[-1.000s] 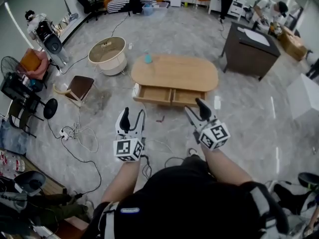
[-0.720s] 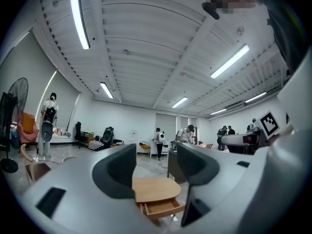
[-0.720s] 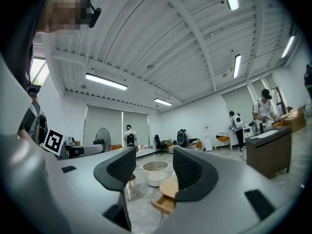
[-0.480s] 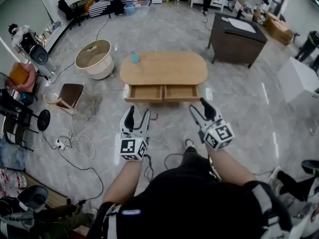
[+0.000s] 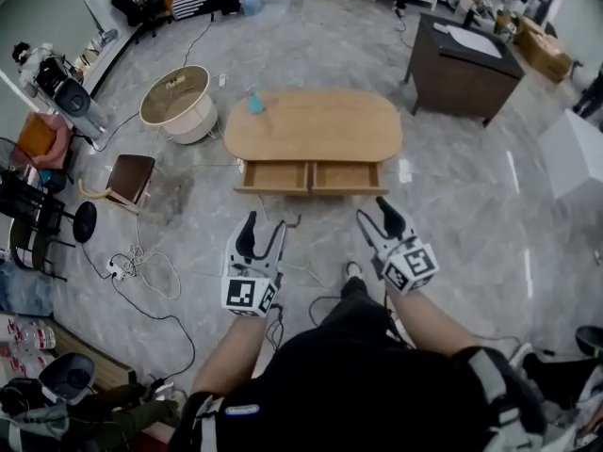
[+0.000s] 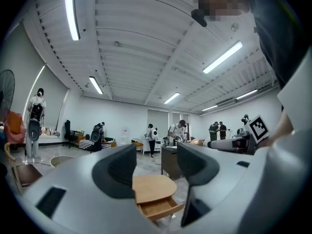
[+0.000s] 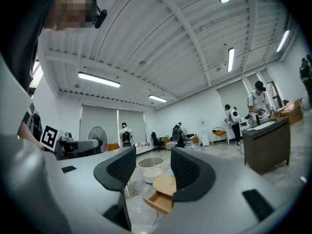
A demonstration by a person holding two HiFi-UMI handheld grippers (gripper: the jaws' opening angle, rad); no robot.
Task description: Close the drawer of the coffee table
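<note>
The oval wooden coffee table stands on the grey floor ahead of me, with its drawers pulled out toward me and showing empty insides. A small blue bottle stands on its left end. My left gripper is held open in the air, well short of the drawers and to their lower left. My right gripper is open too, below the right drawer and apart from it. The table and open drawer appear between the left jaws, far off. The open drawer shows between the right jaws.
A round cream tub stands left of the table, with a brown stool and loose cables on the floor nearby. A dark desk is at the back right. People stand at the far end of the room.
The view has moved closer to the table and shifted, so the table sits more centred. Both grippers stay open and have dropped slightly lower in the view.
</note>
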